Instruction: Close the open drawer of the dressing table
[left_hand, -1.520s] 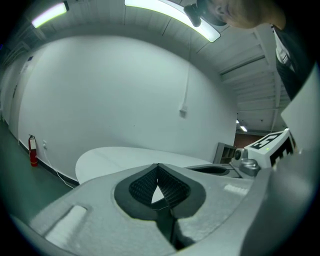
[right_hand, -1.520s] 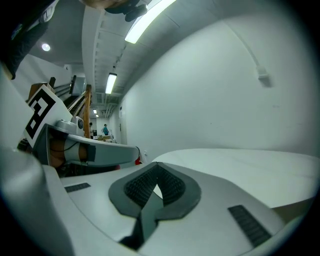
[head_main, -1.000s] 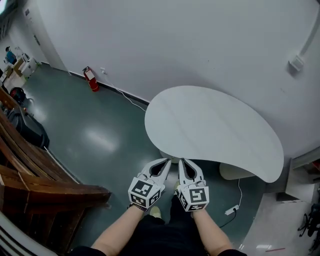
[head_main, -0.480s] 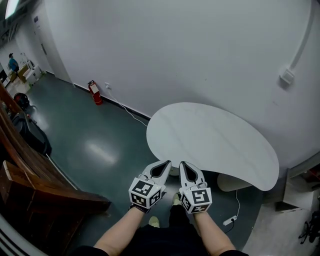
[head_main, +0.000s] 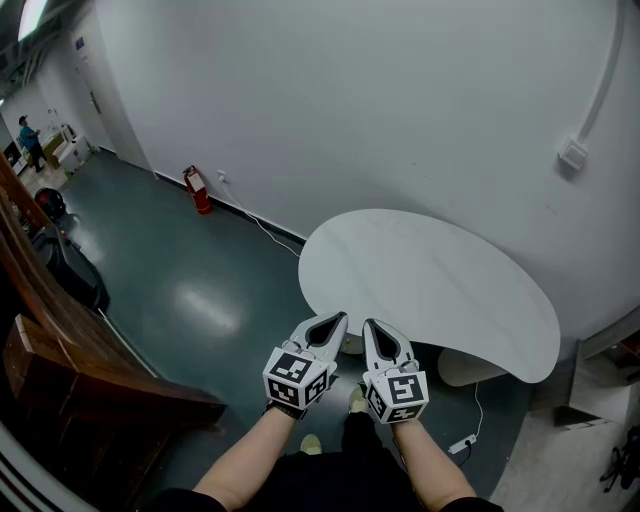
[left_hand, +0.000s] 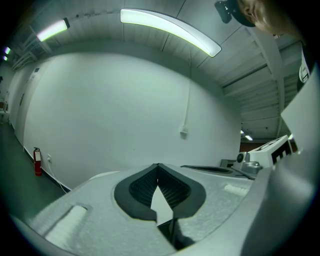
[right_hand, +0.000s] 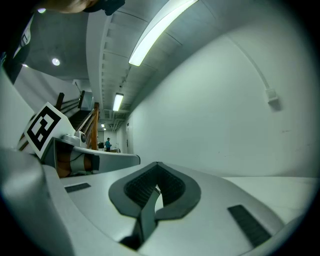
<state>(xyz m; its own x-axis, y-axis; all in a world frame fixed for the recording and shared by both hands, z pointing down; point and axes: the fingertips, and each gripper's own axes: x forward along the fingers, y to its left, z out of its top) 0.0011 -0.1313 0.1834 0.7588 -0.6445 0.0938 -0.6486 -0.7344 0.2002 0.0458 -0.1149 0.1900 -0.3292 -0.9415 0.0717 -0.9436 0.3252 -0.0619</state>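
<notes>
The dressing table shows as a white bean-shaped top (head_main: 430, 290) against the wall; no drawer can be seen from the head view. My left gripper (head_main: 340, 317) and right gripper (head_main: 368, 323) hang side by side just before the top's near edge, above the floor. Both are shut with nothing between the jaws. In the left gripper view, the left gripper (left_hand: 158, 165) has its tips meeting and points at the bare wall. The right gripper (right_hand: 157, 164) looks the same in its own view, with the table top (right_hand: 285, 184) at the right.
A red fire extinguisher (head_main: 201, 190) stands by the wall at the left, with a cable along the skirting. Dark wooden stairs (head_main: 70, 350) fill the left side. A power strip (head_main: 460, 443) lies on the floor under the table, near its white base (head_main: 465, 368).
The head view has tilted, so the table sits lower in frame than one second ago. Both grippers stay shut and together, shifted slightly right.
</notes>
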